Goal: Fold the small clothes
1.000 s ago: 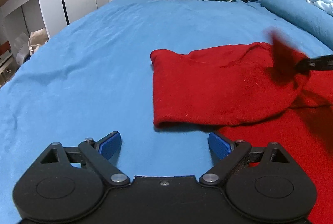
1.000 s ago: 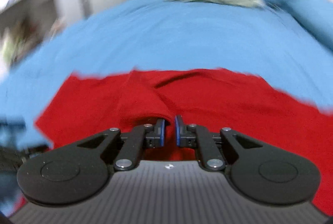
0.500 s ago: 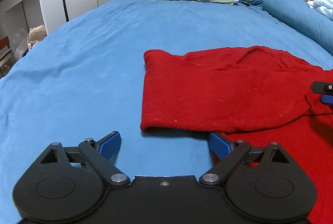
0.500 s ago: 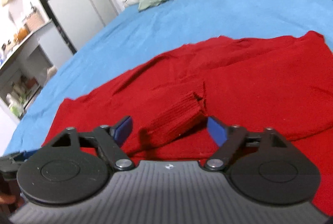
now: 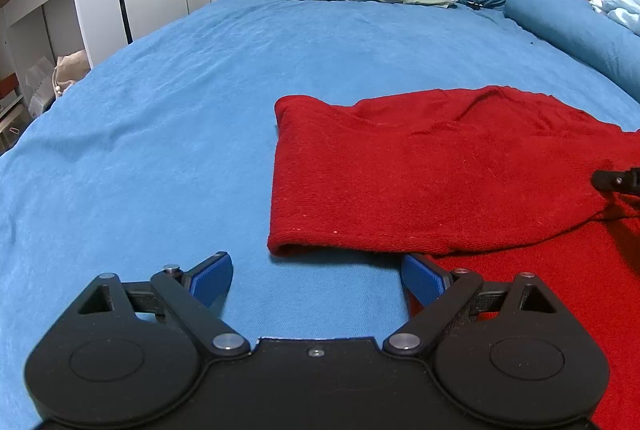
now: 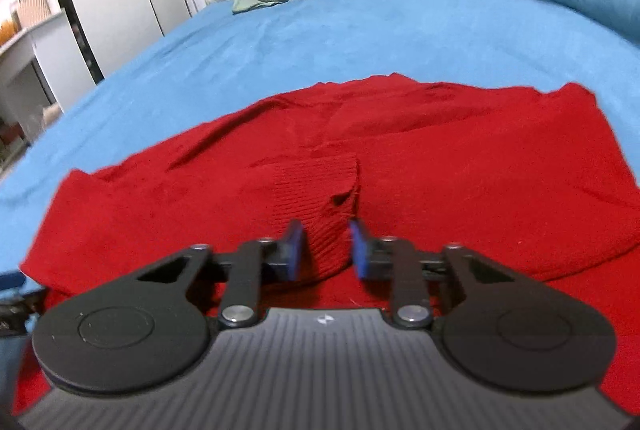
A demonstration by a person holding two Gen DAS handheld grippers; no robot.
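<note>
Right gripper [image 6: 325, 246] jaws narrowed around sweater [image 6: 440, 170] cuff [image 6: 320, 206], seemingly untouched.

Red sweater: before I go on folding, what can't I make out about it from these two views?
- Red sweater, left wrist view: its right side is cut off by the frame edge.
- Near hem, right wrist view: hidden beneath the right gripper body.
- Ribbed cuff, right wrist view: it lies between the half-closed jaws; motion blur hides whether the pads touch it.
- Left gripper: its right pad covers the sweater's edge there.
</note>
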